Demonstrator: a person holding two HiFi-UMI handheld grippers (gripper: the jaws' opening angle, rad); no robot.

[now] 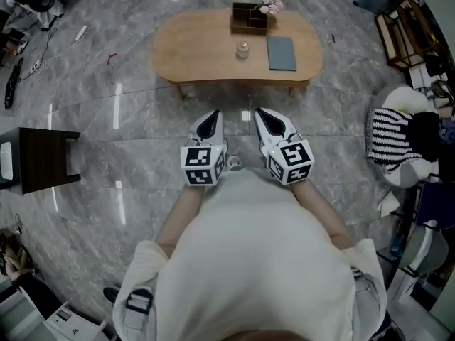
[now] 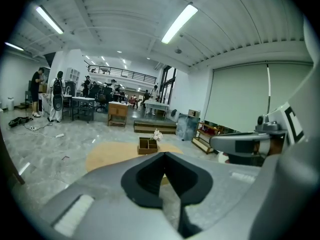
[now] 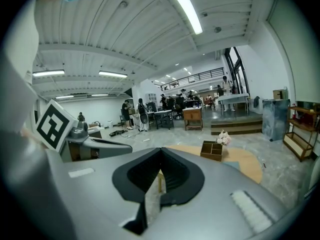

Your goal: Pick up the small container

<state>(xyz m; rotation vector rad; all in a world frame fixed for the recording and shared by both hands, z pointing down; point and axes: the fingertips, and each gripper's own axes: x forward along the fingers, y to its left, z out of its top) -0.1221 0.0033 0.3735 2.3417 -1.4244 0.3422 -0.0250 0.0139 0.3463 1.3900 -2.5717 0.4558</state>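
Observation:
The small container, a little clear jar, stands in the middle of a low oval wooden table. Behind it is a wooden organiser box with pale flowers, and to its right lies a grey-blue book. My left gripper and right gripper hang side by side over the floor, close to the person's body and short of the table's near edge. Both are shut with nothing in them. In the left gripper view the gripper covers the jar; the organiser box shows above it. The right gripper likewise hides the jar.
A dark side table stands at the left. A seat with a striped cushion is at the right, and a shelf unit at the far right. Cables lie on the grey marble floor. People stand far off.

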